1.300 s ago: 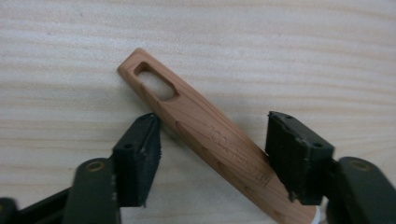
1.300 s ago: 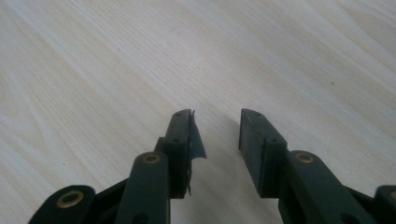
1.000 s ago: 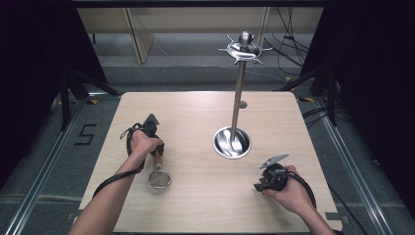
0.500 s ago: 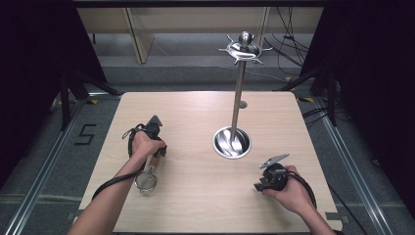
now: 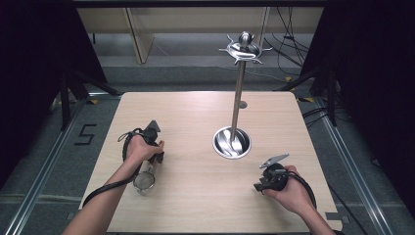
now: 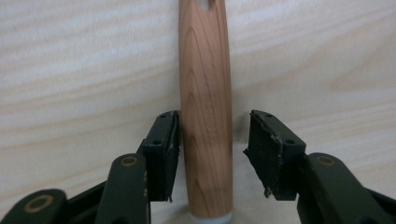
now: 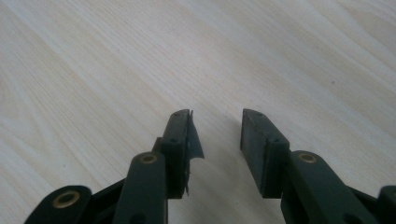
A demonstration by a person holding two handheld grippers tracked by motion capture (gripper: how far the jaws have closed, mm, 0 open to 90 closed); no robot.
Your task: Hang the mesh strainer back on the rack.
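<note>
Pale wooden table [image 5: 195, 112] (dark curtains around) bears a metal stand [image 5: 233, 142].

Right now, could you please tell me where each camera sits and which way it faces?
High view: above the person's side, facing forward and down on the pale wooden table; both forearms and tongs show.
Left gripper view: on the left tongs, facing the round wooden handle between open black jaws.
Right gripper view: on the right tongs, facing bare tabletop.
Shared: the handle's small metal strainer lies in the high view.
</note>
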